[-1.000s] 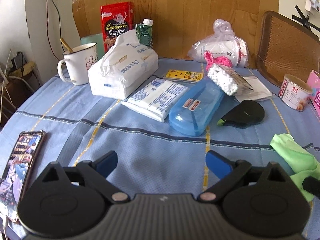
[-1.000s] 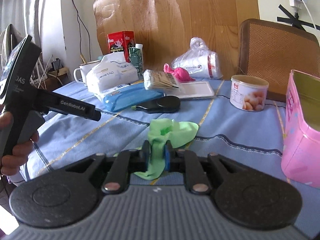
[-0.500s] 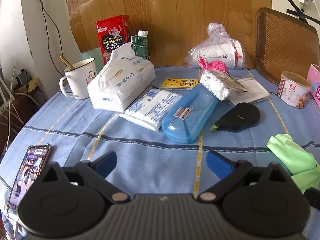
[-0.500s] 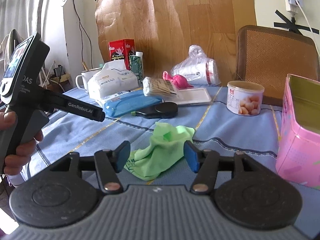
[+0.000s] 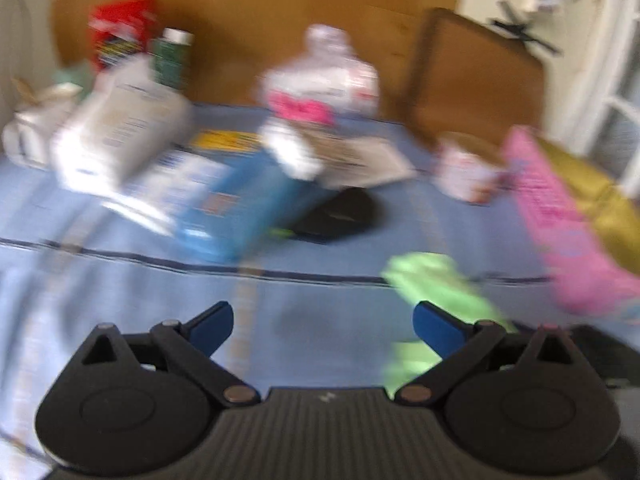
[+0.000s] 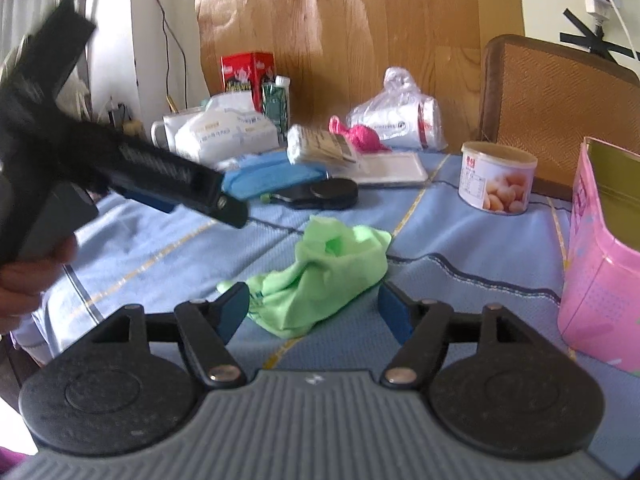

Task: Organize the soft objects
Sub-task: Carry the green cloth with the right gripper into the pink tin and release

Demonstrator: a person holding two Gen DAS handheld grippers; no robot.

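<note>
The right hand-held gripper [image 6: 312, 306], its jaws having just opened, stood apart around the loose green cloth [image 6: 320, 276] on the counter [image 6: 460, 248], whereas the blurred left wrist view showed the left hand-held gripper [image 5: 323, 326] spread over bare counter, cloth at its right finger.

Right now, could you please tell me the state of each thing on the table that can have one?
Right gripper: open, jaws just opened, cloth between them but not pinched.
Left gripper: open, nothing between its fingers.
Green cloth: crumpled, lying on the tablecloth.
Pink box: top open.
Blue case: closed.
Can: upright.
</note>
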